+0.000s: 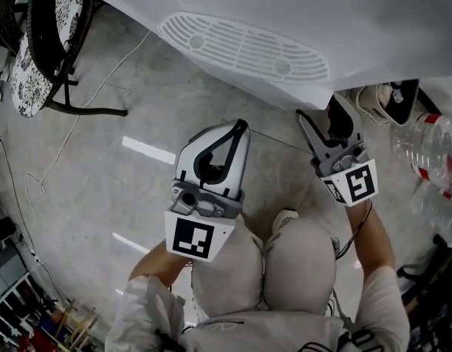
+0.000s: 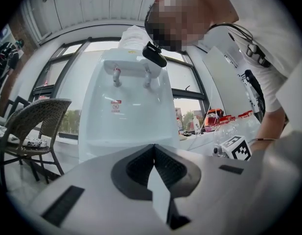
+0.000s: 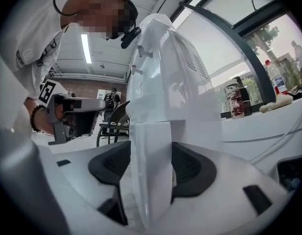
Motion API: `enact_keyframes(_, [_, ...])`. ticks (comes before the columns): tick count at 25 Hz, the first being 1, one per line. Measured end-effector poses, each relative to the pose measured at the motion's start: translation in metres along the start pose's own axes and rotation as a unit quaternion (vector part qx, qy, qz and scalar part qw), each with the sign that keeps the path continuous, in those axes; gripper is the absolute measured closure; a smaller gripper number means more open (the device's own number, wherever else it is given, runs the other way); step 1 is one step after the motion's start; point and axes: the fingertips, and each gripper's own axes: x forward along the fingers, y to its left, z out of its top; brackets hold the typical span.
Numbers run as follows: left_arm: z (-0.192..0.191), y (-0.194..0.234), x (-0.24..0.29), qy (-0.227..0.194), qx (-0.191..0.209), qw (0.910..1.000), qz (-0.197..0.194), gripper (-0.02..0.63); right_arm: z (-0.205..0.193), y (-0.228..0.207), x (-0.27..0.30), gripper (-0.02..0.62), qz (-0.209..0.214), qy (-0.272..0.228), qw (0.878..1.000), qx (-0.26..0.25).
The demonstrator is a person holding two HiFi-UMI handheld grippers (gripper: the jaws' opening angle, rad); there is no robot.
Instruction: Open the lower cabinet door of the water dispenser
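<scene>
Right tool: jaws spread wide, straddling white edge of lower cabinet door at front corner of water dispenser; pads look not yet pressed on it. Left tool: jaws together, empty, in front of dispenser, apart from it. Door looks shut, flush below dispenser's taps. Step: lining up grip on door edge. Next, by my reckoning: close on edge, pull away from dispenser along hinge arc, left tool kept clear

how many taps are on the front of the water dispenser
2: left tap and right tap side by side high on the water dispenser; none looks hidden.
</scene>
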Motion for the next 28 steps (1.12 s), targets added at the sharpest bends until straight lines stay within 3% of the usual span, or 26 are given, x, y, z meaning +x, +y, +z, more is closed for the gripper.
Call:
enact_keyframes(7, [-0.001, 0.009, -0.011, -0.001, 0.003, 0.9999, 0.010, 0.601, -0.002, 0.020, -0.008, 0.348, 0.027, 0.003, 1.000, -0.009])
enact_keyframes(16, [0.001, 0.033, -0.053, 0.006, 0.013, 0.9988, 0.047, 0.601, 0.014, 0.101, -0.009, 0.402, 0.145, -0.011, 0.989, -0.012])
enact_keyframes(23, [0.008, 0.050, -0.091, 0.016, 0.020, 0.9964, 0.081, 0.601, 0.015, 0.151, 0.001, 0.382, 0.219, -0.004, 0.976, -0.010])
enact_keyframes(28, [0.014, 0.063, -0.108, 0.016, 0.025, 0.9942, 0.103, 0.601, 0.014, 0.174, 0.013, 0.357, 0.249, 0.002, 0.968, -0.023])
